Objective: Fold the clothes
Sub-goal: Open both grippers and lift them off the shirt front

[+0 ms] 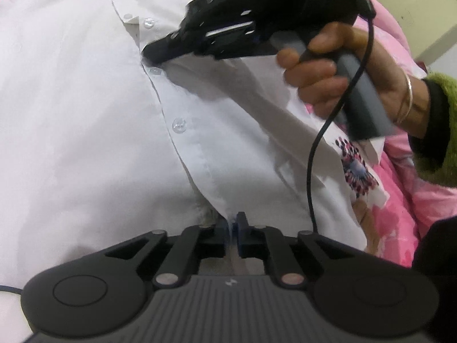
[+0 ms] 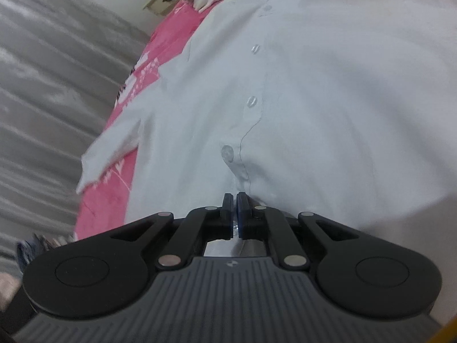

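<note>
A white button-up shirt (image 1: 71, 114) lies spread over a pink bedsheet, its button placket running up the middle. My left gripper (image 1: 232, 228) is shut on the placket edge near the shirt's lower part. In the left wrist view the right gripper (image 1: 154, 54) comes in from the upper right, held by a hand, its tip pinching the placket between two buttons. From the right wrist view, the right gripper (image 2: 235, 203) is shut on the shirt (image 2: 342, 100) just below a clear button (image 2: 227, 152).
The pink floral bedsheet (image 2: 105, 194) shows beside the shirt. A grey curtain (image 2: 42, 85) hangs at the left and a small cream cabinet (image 2: 165, 0) stands at the back. A black cable (image 1: 311, 171) hangs from the right gripper. A hand with a bangle and green sleeve (image 1: 440, 131) holds it.
</note>
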Action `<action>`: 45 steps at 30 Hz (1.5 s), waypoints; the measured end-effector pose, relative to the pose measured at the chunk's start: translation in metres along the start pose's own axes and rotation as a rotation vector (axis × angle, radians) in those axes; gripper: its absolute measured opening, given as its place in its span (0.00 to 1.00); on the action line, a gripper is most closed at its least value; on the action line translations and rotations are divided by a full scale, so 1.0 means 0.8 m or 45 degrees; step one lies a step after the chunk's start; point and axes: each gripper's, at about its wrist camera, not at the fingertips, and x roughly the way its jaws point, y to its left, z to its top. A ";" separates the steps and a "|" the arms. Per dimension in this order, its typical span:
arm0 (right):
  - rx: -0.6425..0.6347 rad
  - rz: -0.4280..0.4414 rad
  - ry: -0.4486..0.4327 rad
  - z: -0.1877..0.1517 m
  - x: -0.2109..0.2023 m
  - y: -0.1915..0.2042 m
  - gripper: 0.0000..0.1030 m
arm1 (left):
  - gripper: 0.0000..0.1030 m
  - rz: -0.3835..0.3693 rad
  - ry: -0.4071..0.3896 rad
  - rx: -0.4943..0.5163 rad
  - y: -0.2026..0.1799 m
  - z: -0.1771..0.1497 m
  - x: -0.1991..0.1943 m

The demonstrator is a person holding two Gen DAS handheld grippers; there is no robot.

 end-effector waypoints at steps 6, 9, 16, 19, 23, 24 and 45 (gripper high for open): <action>-0.009 -0.036 -0.174 0.013 -0.072 -0.015 0.05 | 0.27 0.059 -0.102 0.103 -0.003 0.009 -0.036; 0.020 -0.144 -0.211 0.002 -0.104 -0.030 0.05 | 0.27 0.047 -0.163 0.127 -0.008 0.019 -0.044; 0.131 -0.398 -0.293 -0.037 -0.179 -0.069 0.09 | 0.30 0.020 -0.034 0.210 -0.021 0.025 0.009; 0.178 -0.507 -0.328 -0.054 -0.212 -0.086 0.32 | 0.28 0.013 -0.026 0.178 -0.011 0.019 0.013; 0.263 -0.526 -0.297 -0.080 -0.233 -0.109 0.32 | 0.28 -0.001 -0.002 0.137 -0.005 0.021 0.015; 0.298 -0.516 -0.296 -0.085 -0.235 -0.115 0.32 | 0.28 0.004 0.001 0.145 -0.005 0.021 0.016; 0.708 -0.234 -0.558 0.018 -0.165 -0.195 0.09 | 0.28 0.029 0.008 0.158 -0.004 0.016 0.010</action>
